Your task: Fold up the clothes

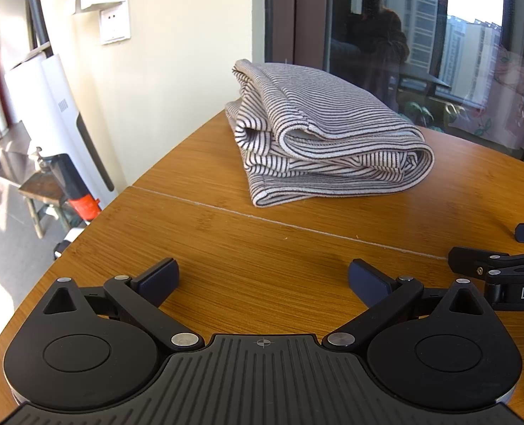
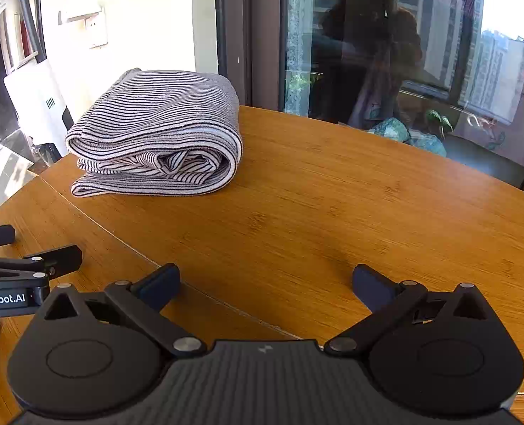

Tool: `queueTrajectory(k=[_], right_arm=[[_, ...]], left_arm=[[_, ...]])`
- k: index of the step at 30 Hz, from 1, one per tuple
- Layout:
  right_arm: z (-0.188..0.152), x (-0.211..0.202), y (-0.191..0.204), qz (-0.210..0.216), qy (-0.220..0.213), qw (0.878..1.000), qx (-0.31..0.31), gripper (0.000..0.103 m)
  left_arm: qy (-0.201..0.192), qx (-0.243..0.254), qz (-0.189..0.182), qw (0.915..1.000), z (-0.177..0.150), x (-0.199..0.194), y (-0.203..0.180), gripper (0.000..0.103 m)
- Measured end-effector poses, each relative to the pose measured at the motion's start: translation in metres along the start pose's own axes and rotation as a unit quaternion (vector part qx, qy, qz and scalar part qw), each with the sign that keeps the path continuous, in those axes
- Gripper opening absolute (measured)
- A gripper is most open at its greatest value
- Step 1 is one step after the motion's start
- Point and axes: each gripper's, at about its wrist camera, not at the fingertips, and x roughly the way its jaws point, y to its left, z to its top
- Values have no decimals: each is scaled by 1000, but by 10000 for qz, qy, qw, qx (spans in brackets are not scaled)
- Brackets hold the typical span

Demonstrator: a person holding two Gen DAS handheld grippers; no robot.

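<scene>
A black-and-white striped garment [image 1: 318,134] lies folded into a thick bundle at the far side of the wooden table [image 1: 262,248]. In the right wrist view the same striped garment [image 2: 159,138] sits at the far left of the table [image 2: 332,212]. My left gripper [image 1: 263,278] stands open low over the near part of the table, well short of the bundle, with nothing between its fingers. My right gripper [image 2: 266,281] is open too, empty, beside the left one. Each gripper's side shows at the edge of the other's view.
The table's left edge drops to a tiled floor with a white appliance [image 1: 63,120] and a small stool [image 1: 42,191]. A dark glass door [image 2: 386,53] behind the table reflects a person. A seam [image 1: 279,223] crosses the tabletop.
</scene>
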Motion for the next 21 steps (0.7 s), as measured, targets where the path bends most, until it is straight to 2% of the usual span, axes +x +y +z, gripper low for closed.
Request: queueTrajectory(k=[9, 15, 21], right_arm=[[-5, 1, -4, -39, -207, 9998, 18, 103], [-3, 2, -2, -107, -202, 9997, 64, 103], [-2, 3, -1, -111, -197, 9997, 65, 103]], left_arm=[[-63, -245, 532, 9983, -4, -6, -14, 103], [-29, -341, 394, 9986, -7, -7, -10, 103], [-27, -349, 416, 9985, -8, -9, -12, 103]])
